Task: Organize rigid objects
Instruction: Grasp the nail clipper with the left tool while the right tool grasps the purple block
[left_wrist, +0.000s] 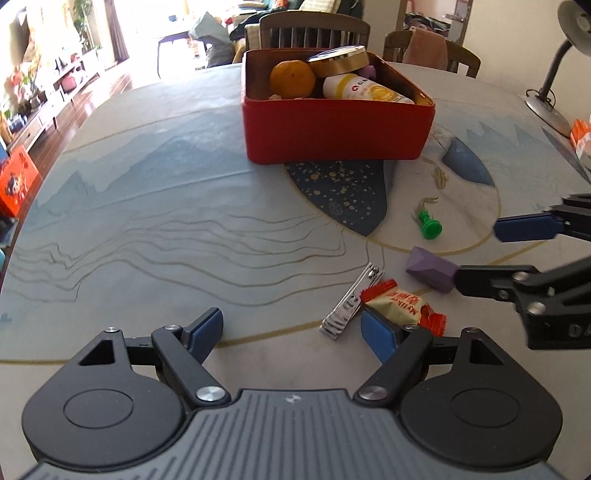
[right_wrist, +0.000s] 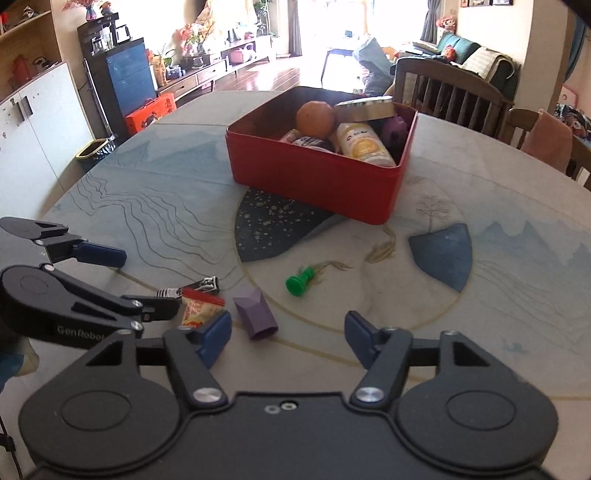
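A red tin box (left_wrist: 332, 129) (right_wrist: 314, 177) stands on the table and holds an orange (left_wrist: 291, 79), a round gold tin (left_wrist: 338, 61) and a white bottle (left_wrist: 362, 88). On the table lie a nail clipper (left_wrist: 351, 301) (right_wrist: 201, 286), a red-and-cream candy wrapper (left_wrist: 400, 302) (right_wrist: 199, 308), a purple block (left_wrist: 430, 269) (right_wrist: 256, 314) and a green chess pawn (left_wrist: 428, 223) (right_wrist: 301, 282). My left gripper (left_wrist: 291, 332) is open and empty, its right finger beside the candy. My right gripper (right_wrist: 288, 332) is open and empty, just behind the purple block.
A desk lamp (left_wrist: 554, 74) stands at the table's right edge in the left wrist view. Wooden chairs (left_wrist: 314, 29) (right_wrist: 447, 92) stand behind the table. An orange carton (left_wrist: 581, 136) sits at the right edge.
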